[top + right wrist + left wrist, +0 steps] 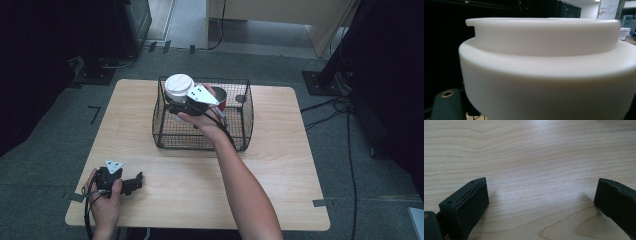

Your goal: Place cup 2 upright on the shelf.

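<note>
A black wire basket [202, 141] stands on the wooden table [280, 165], toward its far side. My right gripper [176, 106] hangs above the basket's back left part, shut on a container with a white round lid [179, 86]. That lid [544, 62] looms very close in the right gripper view, and the jaw pads are hidden behind it. A red cup [221, 101] sits behind the gripper in the basket's back area. My left gripper [137, 180] rests on the table near the front left corner. It is open, with bare wood between its jaws [541, 192].
Dark equipment stands and cables lie on the grey floor around the table. A pale wooden cabinet [280, 15] stands at the back. Tape marks dot the floor.
</note>
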Motion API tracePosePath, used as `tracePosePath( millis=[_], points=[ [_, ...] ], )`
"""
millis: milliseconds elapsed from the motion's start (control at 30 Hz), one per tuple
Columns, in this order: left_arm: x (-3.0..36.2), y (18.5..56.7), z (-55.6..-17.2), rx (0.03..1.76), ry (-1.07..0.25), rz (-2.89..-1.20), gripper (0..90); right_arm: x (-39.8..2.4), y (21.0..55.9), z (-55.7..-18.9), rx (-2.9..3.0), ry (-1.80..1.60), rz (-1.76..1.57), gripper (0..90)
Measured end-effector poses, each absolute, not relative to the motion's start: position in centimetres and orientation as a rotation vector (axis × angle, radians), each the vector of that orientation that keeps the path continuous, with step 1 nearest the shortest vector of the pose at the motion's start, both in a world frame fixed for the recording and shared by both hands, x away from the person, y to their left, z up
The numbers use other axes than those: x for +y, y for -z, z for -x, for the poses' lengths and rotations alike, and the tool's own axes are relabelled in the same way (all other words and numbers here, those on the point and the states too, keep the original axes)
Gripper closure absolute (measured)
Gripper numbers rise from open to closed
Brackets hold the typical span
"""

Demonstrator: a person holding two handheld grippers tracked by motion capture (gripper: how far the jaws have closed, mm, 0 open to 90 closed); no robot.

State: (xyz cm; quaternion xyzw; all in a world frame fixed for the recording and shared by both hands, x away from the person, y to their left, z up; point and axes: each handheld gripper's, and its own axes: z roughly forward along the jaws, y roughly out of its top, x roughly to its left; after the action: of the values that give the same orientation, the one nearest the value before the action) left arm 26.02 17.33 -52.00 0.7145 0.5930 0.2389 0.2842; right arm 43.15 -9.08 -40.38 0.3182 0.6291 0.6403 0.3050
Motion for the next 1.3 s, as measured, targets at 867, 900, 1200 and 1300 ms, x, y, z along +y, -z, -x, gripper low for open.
tracePosePath(
  millis=[867, 900, 1200, 1300],
  points=[
    [17.3, 52.0, -26.0, 1.582, -0.636, -1.913, 0.2, -8.1, 44.1, -46.6, 1.907, -1.621, -0.844, 15.6],
    [17.3, 52.0, -26.0, 1.582, -0.636, -1.914, 0.2, -8.1, 44.1, -46.6, 1.907, -1.621, -0.844, 15.6],
    [17.3, 52.0, -26.0, 1.582, -0.638, -1.913, 0.2, -8.0, 44.3, -46.4, 1.955, -1.619, -0.866, 15.5],
    [17.3, 52.0, -26.0, 1.582, -0.639, -1.914, 0.2, -8.0, 44.4, -46.3, 1.972, -1.608, -0.853, 15.5]
  ],
)
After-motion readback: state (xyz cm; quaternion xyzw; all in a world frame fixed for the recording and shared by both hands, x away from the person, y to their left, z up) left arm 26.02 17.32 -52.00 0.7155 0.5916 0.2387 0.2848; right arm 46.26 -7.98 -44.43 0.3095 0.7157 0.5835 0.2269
